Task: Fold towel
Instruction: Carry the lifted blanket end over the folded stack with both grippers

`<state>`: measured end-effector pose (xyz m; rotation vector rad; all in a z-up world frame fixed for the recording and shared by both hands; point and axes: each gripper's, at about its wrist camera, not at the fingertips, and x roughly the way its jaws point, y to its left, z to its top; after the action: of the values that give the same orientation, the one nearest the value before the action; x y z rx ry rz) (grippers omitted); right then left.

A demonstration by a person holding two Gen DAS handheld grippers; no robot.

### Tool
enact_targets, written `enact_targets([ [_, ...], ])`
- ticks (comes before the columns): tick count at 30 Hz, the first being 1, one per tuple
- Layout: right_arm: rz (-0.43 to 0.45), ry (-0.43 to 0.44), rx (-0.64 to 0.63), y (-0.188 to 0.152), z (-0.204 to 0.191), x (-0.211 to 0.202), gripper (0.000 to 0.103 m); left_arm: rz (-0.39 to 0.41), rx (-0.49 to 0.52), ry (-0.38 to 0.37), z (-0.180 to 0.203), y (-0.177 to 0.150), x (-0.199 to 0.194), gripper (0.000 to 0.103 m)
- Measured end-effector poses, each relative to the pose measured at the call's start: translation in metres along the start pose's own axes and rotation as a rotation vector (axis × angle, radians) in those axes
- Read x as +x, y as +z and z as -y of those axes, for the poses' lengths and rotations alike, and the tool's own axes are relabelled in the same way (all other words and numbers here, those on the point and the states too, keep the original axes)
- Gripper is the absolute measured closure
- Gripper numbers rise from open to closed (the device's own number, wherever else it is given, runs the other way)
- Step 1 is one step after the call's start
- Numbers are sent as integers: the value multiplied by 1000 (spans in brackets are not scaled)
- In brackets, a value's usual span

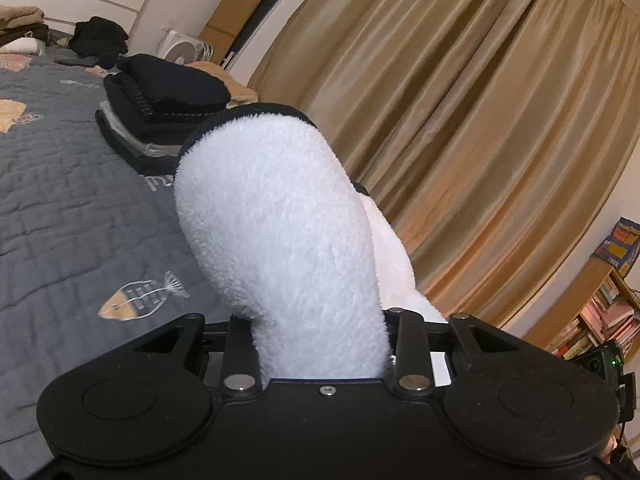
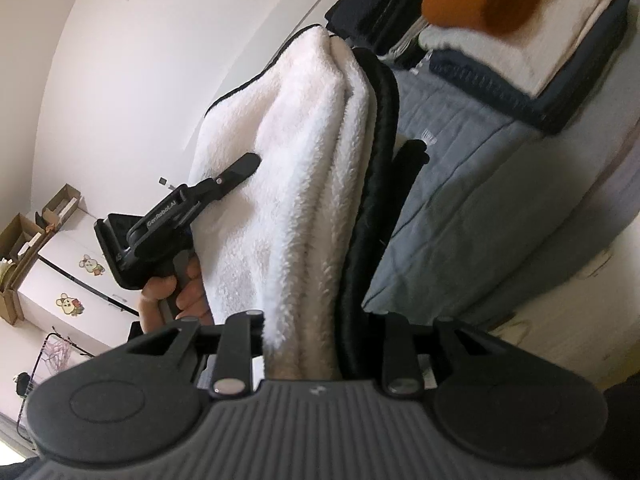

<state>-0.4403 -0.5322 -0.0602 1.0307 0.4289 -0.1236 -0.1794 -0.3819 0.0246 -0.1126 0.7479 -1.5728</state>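
Observation:
A fluffy white towel (image 1: 272, 220) with a black edge fills the middle of the left wrist view. It bulges up out of my left gripper (image 1: 320, 344), which is shut on it, and the cloth hides the fingers. In the right wrist view the same towel (image 2: 288, 184) hangs in bunched folds, its black trim (image 2: 376, 152) along the right side. My right gripper (image 2: 316, 340) is shut on the towel's lower part. Further along the cloth, the left gripper (image 2: 236, 172) grips the towel's left side, and a person's hand (image 2: 168, 292) holds its handle.
A bed with a grey fish-print quilt (image 1: 60, 200) lies below, with a stack of folded dark clothes (image 1: 160, 108) on it. Tan curtains (image 1: 460, 120) and a bookshelf (image 1: 600, 320) stand at right. Folded towels (image 2: 520, 40) lie on the bed; a white cabinet (image 2: 72, 272) stands at left.

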Motion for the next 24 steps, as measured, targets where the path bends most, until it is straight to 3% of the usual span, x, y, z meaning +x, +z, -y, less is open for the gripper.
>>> enact_targets([
  [14,19,-11,-13,68,54,-54,76,52,-5,2,42,8,70,71],
  [24,-27,-11,-47,162,95,-69,76,97,-31,50,55,41,142,71],
])
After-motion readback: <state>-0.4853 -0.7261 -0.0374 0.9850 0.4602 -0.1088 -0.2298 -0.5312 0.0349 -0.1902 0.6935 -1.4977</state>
